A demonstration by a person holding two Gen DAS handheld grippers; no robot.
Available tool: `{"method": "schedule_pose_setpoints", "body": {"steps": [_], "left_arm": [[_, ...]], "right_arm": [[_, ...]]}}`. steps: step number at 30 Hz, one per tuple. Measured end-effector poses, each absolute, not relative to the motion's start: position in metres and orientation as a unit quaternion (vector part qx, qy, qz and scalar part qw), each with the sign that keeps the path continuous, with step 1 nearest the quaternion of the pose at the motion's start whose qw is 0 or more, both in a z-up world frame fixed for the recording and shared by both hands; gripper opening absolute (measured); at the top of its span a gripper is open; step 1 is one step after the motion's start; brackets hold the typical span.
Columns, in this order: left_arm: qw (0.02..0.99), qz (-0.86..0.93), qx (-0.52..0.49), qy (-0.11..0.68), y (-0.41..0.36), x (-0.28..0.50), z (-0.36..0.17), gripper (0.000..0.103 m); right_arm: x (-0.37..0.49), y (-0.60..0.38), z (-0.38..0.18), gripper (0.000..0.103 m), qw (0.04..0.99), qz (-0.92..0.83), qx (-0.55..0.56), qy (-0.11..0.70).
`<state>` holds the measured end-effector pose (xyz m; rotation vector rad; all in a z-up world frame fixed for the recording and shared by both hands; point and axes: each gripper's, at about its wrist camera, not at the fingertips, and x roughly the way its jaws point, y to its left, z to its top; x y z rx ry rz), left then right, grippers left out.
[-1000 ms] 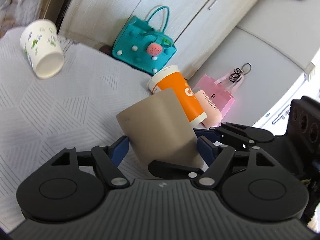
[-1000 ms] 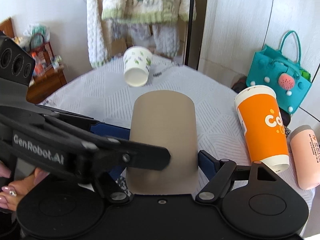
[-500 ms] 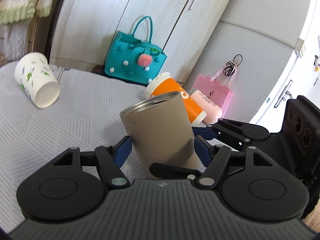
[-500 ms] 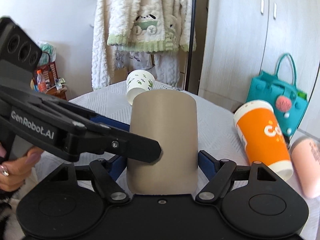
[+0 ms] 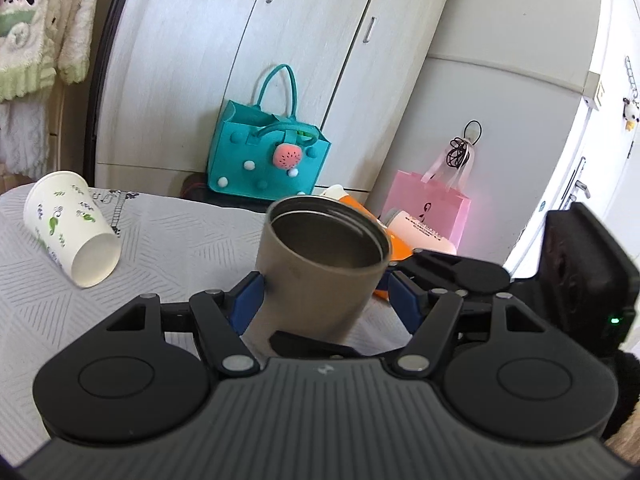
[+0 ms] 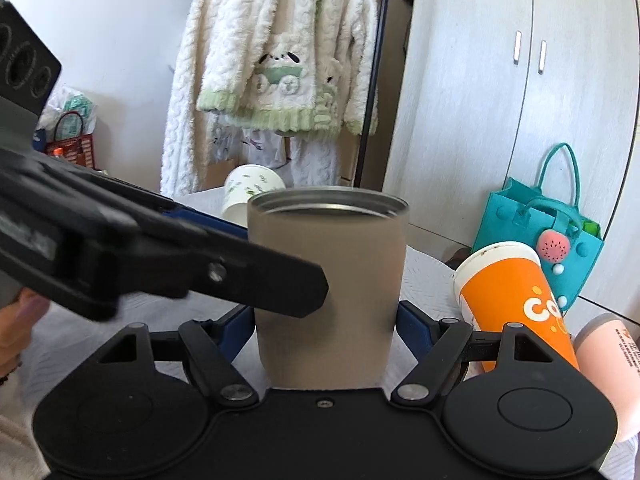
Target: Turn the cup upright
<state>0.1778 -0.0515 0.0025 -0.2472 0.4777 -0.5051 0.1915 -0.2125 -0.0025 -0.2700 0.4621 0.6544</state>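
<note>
A tan metal cup (image 5: 316, 272) stands nearly upright with its open mouth up, tilted a little, above the white table (image 5: 168, 240). My left gripper (image 5: 322, 298) is shut on it, blue pads on its sides. My right gripper (image 6: 326, 320) is also shut on the same cup (image 6: 328, 292), which looks upright in the right wrist view. The left gripper's black finger (image 6: 248, 276) crosses in front of the cup there. Whether the cup's base touches the table is hidden.
A white paper cup with green leaves (image 5: 70, 228) lies on its side at the left. An orange cup (image 6: 512, 304) and a pink bottle (image 6: 612, 368) lie at the right. A teal bag (image 5: 268, 156), pink bag (image 5: 428, 208) and cupboards stand behind.
Both grippers have turned the tan cup from mouth-down to mouth-up, and its open rim now shows. The views have tilted up toward the cupboards.
</note>
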Motion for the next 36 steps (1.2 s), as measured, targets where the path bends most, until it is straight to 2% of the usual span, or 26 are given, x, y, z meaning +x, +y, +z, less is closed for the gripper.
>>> {"method": "schedule_pose_setpoints", "body": {"steps": [12,21,24,36], "left_arm": [[0.945,-0.232,-0.078,0.219,-0.057,0.185,-0.006,0.067],[0.945,-0.211,-0.085,0.236,-0.059,0.186,-0.011,0.067],[0.946,-0.207,-0.087,0.235,-0.057,0.182,-0.010,0.067],[0.950,-0.188,-0.086,0.232,-0.048,0.148,0.008,0.071]], "right_arm": [[0.204,-0.207,-0.012,0.081,0.917,0.309,-0.109,0.227],[0.202,-0.206,-0.009,0.082,0.917,0.302,-0.114,0.234],[0.195,-0.207,-0.007,0.087,0.920,0.294,-0.120,0.228],[0.151,-0.213,0.013,0.088,0.934,0.265,-0.118,0.211]]}}
